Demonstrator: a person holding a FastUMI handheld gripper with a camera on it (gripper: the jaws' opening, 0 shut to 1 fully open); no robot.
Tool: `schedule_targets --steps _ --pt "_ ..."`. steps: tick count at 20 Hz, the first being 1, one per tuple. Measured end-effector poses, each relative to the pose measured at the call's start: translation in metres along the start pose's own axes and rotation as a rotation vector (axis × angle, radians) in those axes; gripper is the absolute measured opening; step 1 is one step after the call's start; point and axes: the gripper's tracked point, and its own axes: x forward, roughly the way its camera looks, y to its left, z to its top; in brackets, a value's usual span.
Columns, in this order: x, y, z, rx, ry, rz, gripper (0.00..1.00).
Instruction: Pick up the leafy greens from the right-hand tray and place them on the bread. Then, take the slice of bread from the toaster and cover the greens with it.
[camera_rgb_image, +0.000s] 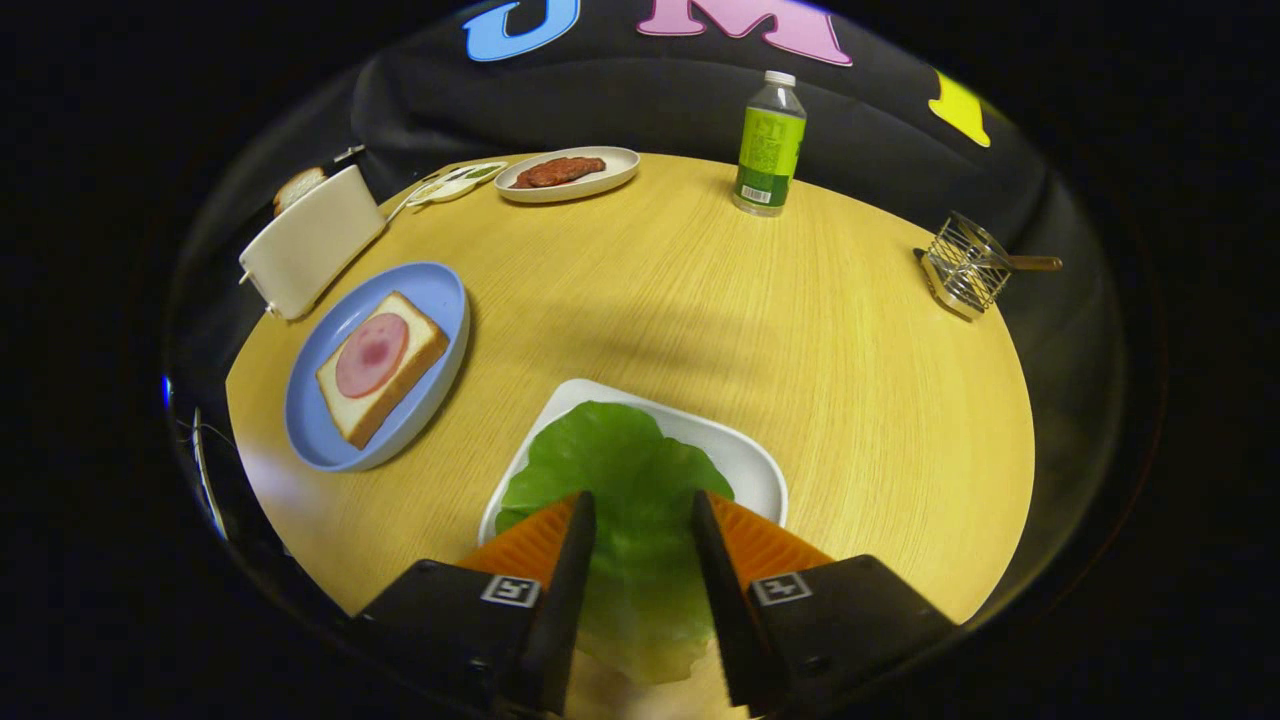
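Note:
A green lettuce leaf (620, 455) lies on a white tray (745, 455) at the near side of the round wooden table. My gripper (642, 497) is open and straddles the leaf, whose middle shows in the gap between the fingers. I cannot tell whether the fingers touch it. Beyond the fingers to the left, a blue plate (440, 290) holds a slice of bread (420, 338) topped with a round pink ham slice (372, 355). Behind that plate stands a white toaster (312, 240) with a slice of bread (298, 187) sticking out of its slot.
At the far side sit an oval plate with a piece of brown meat (570, 172), a small white dish with green in it (455, 185) and a green-labelled bottle (770, 145). A wire rack with a wooden handle (965, 265) sits at the table's right edge.

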Motion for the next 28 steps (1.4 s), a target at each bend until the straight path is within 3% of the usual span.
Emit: schedule_targets --steps 1,2,5,6,8,11,19,24,28 --pt "0.000 0.001 -0.001 -0.015 0.006 0.008 0.54" --pt "-0.002 0.003 -0.001 -0.026 0.008 0.025 0.54" --pt "-0.001 0.001 0.000 -0.038 -0.003 0.035 0.19" --pt "-0.002 0.000 0.001 -0.043 -0.004 0.043 0.19" --pt "-0.002 0.005 0.000 -0.019 0.004 0.101 0.08" --pt "-0.008 0.005 0.000 0.031 0.025 0.154 0.06" --pt "-0.073 0.019 0.035 -0.005 -0.085 0.120 0.06" --pt "-0.109 0.061 0.088 0.040 -0.155 0.143 0.05" --pt "-0.113 0.105 0.126 0.038 -0.181 0.183 0.06"
